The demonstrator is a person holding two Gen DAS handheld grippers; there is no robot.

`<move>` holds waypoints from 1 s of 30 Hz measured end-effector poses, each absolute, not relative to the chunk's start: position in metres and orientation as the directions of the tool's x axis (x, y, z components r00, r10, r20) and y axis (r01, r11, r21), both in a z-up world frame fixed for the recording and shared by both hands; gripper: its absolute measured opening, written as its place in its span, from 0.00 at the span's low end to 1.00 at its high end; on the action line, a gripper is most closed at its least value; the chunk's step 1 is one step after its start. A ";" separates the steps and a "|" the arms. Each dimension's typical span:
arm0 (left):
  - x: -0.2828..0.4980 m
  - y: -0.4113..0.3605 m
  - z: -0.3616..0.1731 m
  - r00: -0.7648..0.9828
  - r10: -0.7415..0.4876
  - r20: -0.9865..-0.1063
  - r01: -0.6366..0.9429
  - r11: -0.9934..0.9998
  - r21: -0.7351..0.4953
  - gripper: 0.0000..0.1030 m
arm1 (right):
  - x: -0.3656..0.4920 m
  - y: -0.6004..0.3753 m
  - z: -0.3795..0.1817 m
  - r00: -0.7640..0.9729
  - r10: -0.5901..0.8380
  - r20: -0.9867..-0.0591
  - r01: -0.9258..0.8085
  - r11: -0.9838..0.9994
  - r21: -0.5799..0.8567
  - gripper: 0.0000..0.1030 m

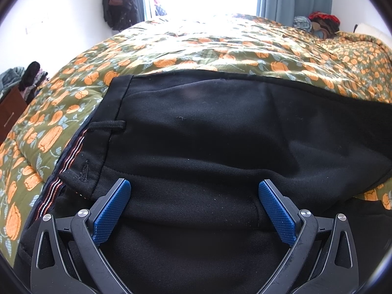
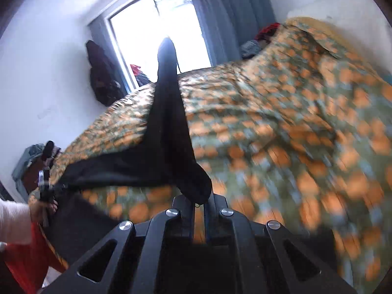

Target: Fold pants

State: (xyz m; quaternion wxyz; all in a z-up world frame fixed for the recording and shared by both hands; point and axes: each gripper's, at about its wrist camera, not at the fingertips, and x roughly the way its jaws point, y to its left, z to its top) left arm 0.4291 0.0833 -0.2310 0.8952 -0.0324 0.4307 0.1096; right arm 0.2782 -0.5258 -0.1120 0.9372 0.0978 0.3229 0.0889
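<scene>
Black pants (image 1: 208, 127) lie on the bed, waistband end with a belt loop (image 1: 107, 125) at the left. My left gripper (image 1: 194, 185) stands open just over them, and its blue pads (image 1: 115, 210) straddle a fold without pressing on it. In the blurred right wrist view my right gripper (image 2: 199, 197) is shut on a bunch of the pants (image 2: 169, 127). One black length rises from it toward the window and another stretches left. At that left end a hand (image 2: 40, 208) in a white sleeve holds the other gripper.
A green bedcover with orange pumpkins (image 1: 220, 46) spreads wide beyond the pants. Clothes are piled at its far corner (image 1: 318, 24). Dark garments hang on the wall (image 1: 120, 0) beside a bright window (image 2: 156, 31) with blue curtains. A wooden dresser (image 1: 9, 112) stands left of the bed.
</scene>
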 end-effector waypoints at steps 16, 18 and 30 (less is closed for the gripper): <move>0.373 0.080 -0.198 0.619 0.067 -0.783 -0.224 0.970 -0.094 0.99 | 0.175 -0.496 -0.094 0.703 -0.279 -0.654 0.380 0.925 0.015 0.68; 0.353 0.076 -0.190 0.636 0.049 -0.770 -0.192 0.977 -0.097 0.99 | 0.169 -0.465 -0.075 0.753 -0.235 -0.615 0.337 0.940 0.054 0.79; 0.236 0.074 -0.142 0.760 -0.026 -0.649 -0.028 0.997 -0.073 1.00 | 0.185 -0.353 -0.144 0.659 0.022 -0.752 0.400 0.836 0.375 0.84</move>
